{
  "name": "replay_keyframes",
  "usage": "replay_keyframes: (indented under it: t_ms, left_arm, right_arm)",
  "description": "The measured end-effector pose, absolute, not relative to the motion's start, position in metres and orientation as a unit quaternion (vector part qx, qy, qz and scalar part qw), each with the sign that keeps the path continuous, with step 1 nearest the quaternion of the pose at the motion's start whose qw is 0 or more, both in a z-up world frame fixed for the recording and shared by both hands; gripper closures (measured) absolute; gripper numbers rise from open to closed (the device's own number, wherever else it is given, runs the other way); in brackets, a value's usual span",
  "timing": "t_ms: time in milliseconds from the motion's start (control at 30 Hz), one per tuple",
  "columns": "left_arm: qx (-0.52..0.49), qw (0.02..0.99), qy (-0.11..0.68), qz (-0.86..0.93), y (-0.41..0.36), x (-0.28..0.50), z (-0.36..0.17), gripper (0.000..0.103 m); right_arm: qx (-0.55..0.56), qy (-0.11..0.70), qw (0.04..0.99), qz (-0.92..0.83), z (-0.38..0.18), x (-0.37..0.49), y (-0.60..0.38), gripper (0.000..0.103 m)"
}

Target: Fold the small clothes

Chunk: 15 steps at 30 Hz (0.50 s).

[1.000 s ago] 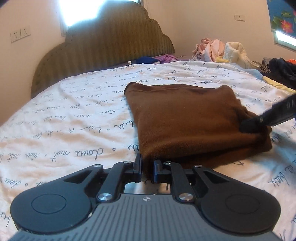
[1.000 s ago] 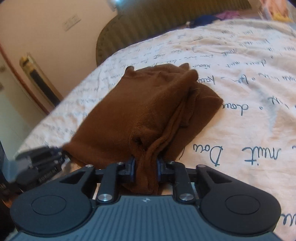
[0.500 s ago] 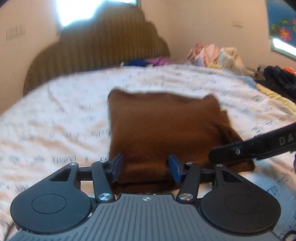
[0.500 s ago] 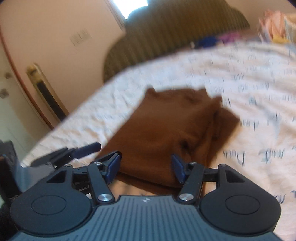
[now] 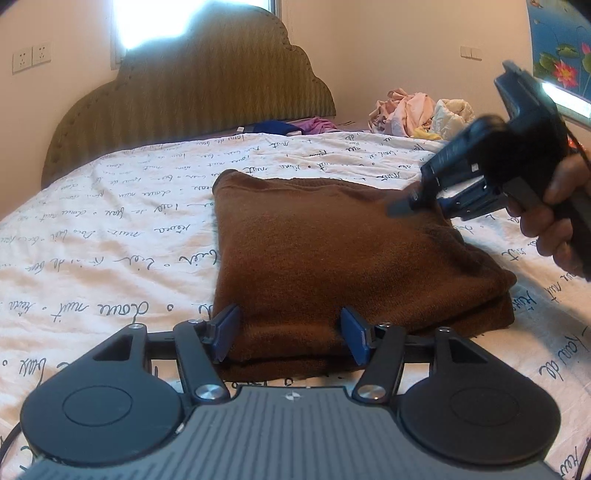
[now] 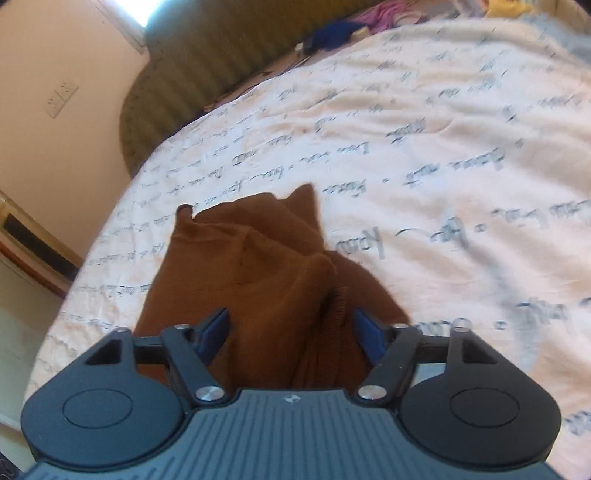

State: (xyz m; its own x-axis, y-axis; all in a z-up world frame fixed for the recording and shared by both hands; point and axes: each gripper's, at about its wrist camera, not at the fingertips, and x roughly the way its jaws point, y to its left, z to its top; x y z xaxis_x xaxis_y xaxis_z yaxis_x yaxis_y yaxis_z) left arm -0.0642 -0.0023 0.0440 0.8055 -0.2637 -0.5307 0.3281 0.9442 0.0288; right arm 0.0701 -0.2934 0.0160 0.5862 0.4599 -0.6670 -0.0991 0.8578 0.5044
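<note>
Daylight pours in through a window (image 5: pixel 192 26) straight ahead of the left hand-held gripper (image 5: pixel 290 338), blown out to pure white above the headboard (image 5: pixel 192 99), which goes dark against it. The bedsheet (image 5: pixel 110 236) is evenly and softly lit, with faint shadow under the brown cloth (image 5: pixel 332 258). The left view is sharp, except for the smeared right hand-held gripper (image 5: pixel 417 201). The right view is motion-blurred throughout, the sheet's lettering streaked. Both views bow at the edges, with dark corners.

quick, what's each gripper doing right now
left gripper: jaws opening, either side of the folded brown fleece cloth, not gripping
right gripper: jaws closing, apart above the cloth, holding nothing
</note>
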Motion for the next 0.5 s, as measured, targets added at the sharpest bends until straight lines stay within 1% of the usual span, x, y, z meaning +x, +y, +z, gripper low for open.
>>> replay_keyframes:
  t_ms: [67, 133, 167, 200, 267, 300, 333, 367, 433, 500]
  left_arm:
    - [0.053, 0.948, 0.271, -0.160, 0.000, -0.063, 0.044, 0.039]
    - [0.038, 0.948, 0.266, -0.169, 0.004, -0.063, 0.047, 0.038]
    - [0.021, 0.948, 0.264, -0.177, 0.010, -0.063, 0.051, 0.037]
    - [-0.004, 0.947, 0.261, -0.188, 0.019, -0.060, 0.057, 0.036]
    - [-0.071, 0.944, 0.260, -0.192, 0.042, -0.047, 0.069, 0.023]
    - [-0.107, 0.940, 0.267, -0.186, 0.055, -0.035, 0.073, 0.021]
    - [-0.147, 0.931, 0.282, -0.181, 0.067, -0.021, 0.075, 0.020]
    - [-0.185, 0.918, 0.302, -0.178, 0.078, -0.003, 0.073, 0.020]
    - [-0.239, 0.887, 0.347, -0.186, 0.088, 0.033, 0.063, 0.021]
    - [-0.279, 0.854, 0.391, -0.199, 0.086, 0.066, 0.048, 0.025]
  right_arm:
    - [0.171, 0.402, 0.883, 0.172, 0.014, 0.059, -0.293, 0.088]
    - [0.229, 0.400, 0.871, 0.173, -0.002, 0.060, -0.315, 0.087]
    - [0.254, 0.389, 0.868, 0.176, -0.002, 0.057, -0.321, 0.085]
    - [0.269, 0.374, 0.871, 0.168, 0.004, 0.051, -0.324, 0.078]
    - [0.301, 0.343, 0.875, 0.165, 0.018, 0.033, -0.335, 0.054]
    - [0.321, 0.327, 0.872, 0.174, 0.023, 0.024, -0.342, 0.023]
    - [0.341, 0.315, 0.868, 0.176, 0.025, 0.016, -0.350, 0.008]
    - [0.358, 0.315, 0.860, 0.181, 0.023, 0.013, -0.355, 0.008]
    - [0.360, 0.360, 0.840, 0.186, 0.014, 0.019, -0.354, 0.008]
    - [0.346, 0.390, 0.837, 0.167, 0.003, 0.028, -0.346, 0.008]
